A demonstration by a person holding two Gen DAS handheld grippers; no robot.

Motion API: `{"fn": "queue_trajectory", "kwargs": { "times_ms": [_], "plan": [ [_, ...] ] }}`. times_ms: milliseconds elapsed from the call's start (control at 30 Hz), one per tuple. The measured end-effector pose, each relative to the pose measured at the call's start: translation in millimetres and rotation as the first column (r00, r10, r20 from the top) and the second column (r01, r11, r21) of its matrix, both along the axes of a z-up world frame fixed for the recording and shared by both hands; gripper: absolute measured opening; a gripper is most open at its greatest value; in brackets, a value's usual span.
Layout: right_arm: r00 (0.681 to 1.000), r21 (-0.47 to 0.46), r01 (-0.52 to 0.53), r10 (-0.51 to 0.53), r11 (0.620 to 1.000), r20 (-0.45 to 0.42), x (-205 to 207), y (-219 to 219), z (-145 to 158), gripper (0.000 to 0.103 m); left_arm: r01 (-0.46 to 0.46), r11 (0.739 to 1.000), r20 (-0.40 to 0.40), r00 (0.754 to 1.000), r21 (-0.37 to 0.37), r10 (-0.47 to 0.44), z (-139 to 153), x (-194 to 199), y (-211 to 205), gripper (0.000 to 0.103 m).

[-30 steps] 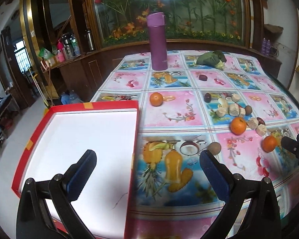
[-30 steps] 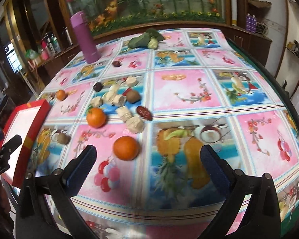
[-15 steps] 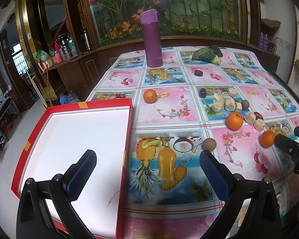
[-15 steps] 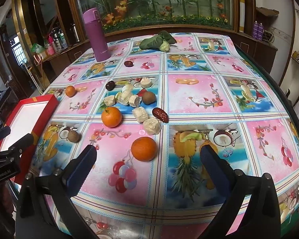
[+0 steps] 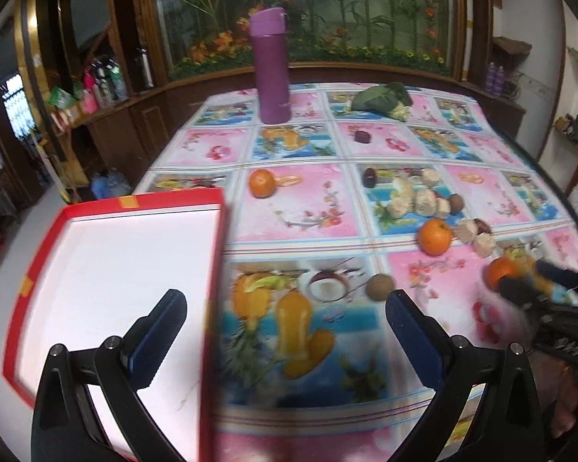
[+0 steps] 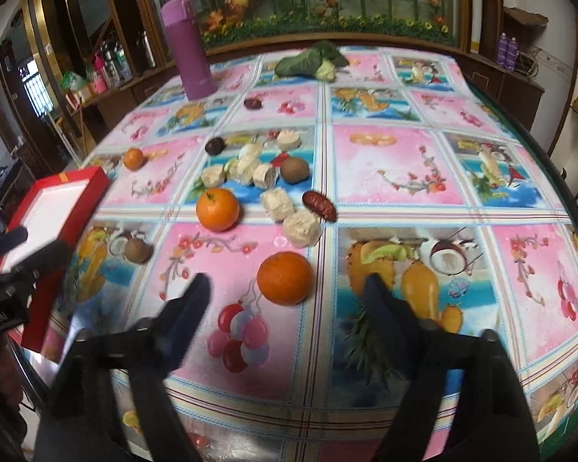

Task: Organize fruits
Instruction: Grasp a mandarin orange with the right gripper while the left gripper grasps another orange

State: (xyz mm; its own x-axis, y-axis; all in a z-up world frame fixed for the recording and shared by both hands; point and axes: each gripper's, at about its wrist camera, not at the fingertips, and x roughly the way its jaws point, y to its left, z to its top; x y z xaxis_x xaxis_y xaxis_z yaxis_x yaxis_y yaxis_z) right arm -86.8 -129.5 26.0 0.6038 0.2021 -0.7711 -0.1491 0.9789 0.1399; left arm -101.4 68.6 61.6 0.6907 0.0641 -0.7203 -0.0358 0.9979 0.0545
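- Left view is showing the whole red tray (image 5: 115, 269) at the table (image 5: 308, 223) edge; right view is showing the near orange (image 6: 285, 278).
- Left gripper (image 5: 285, 312) is hovering, fingers wide, empty.
- Right gripper (image 6: 285, 292) is hanging just before the orange, fingers wide, having come closer than earlier.
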Motion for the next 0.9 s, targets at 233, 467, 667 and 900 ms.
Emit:
{"fn": "queue_trajectory", "kwargs": {
  "times_ms": [233,467,667,900],
  "plan": [
    [0.999,0.024,0.016,-0.014,1.000,-0.049,14,-3,-15,0.061,0.069,0.998,-0.029,0.997,-0.001,-0.069,2,26,-22,0.102],
    [1.000,0.060,-0.005,0.007,0.998,-0.029,18,-10,-17,0.035,0.171,0.985,-0.091,0.981,-0.004,-0.170,-4,52,-58,0.102],
    [0.992,0.309,0.099,-0.120,0.946,0.047,14,-57,2,0.035,0.211,0.977,-0.138,0.969,0.012,-0.207,-19,72,-83,0.102],
    [0.970,0.363,0.195,-0.234,0.911,0.067,12,-75,10,0.035,0.228,0.974,-0.194,0.954,-0.019,-0.227,-36,88,-98,0.082]
  ]
}}
